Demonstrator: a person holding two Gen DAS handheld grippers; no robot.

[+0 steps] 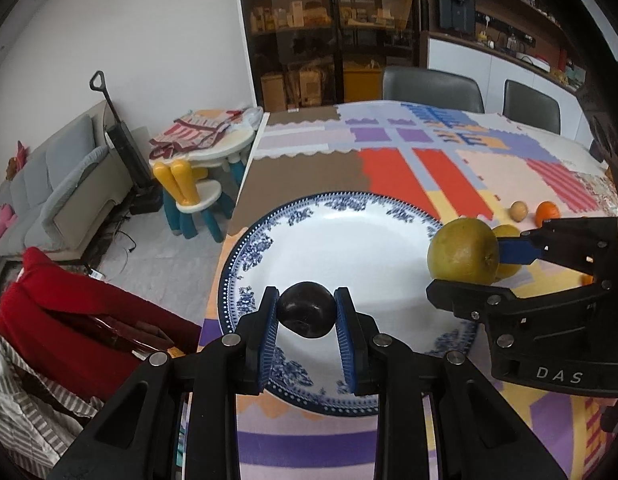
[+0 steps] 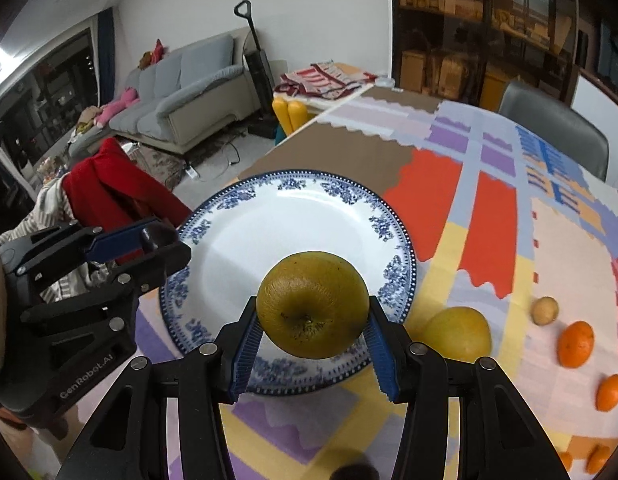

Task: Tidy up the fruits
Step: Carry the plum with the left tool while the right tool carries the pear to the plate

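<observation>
A white plate with a blue floral rim (image 1: 349,240) (image 2: 293,220) lies on the patterned tablecloth. My left gripper (image 1: 307,312) is shut on a dark plum (image 1: 306,309) and holds it over the plate's near left part. My right gripper (image 2: 313,320) is shut on a green-yellow pear (image 2: 313,304) over the plate's near right rim; the pear also shows in the left wrist view (image 1: 463,250). In the right wrist view the left gripper (image 2: 149,244) stands at the plate's left edge with the plum (image 2: 155,236) barely visible between its fingers.
A yellow fruit (image 2: 459,334) lies just right of the plate. A small brown fruit (image 2: 544,311) and several oranges (image 2: 575,344) lie further right. A chair with a red garment (image 1: 69,312) stands left of the table. Grey chairs (image 1: 431,90) line the far side.
</observation>
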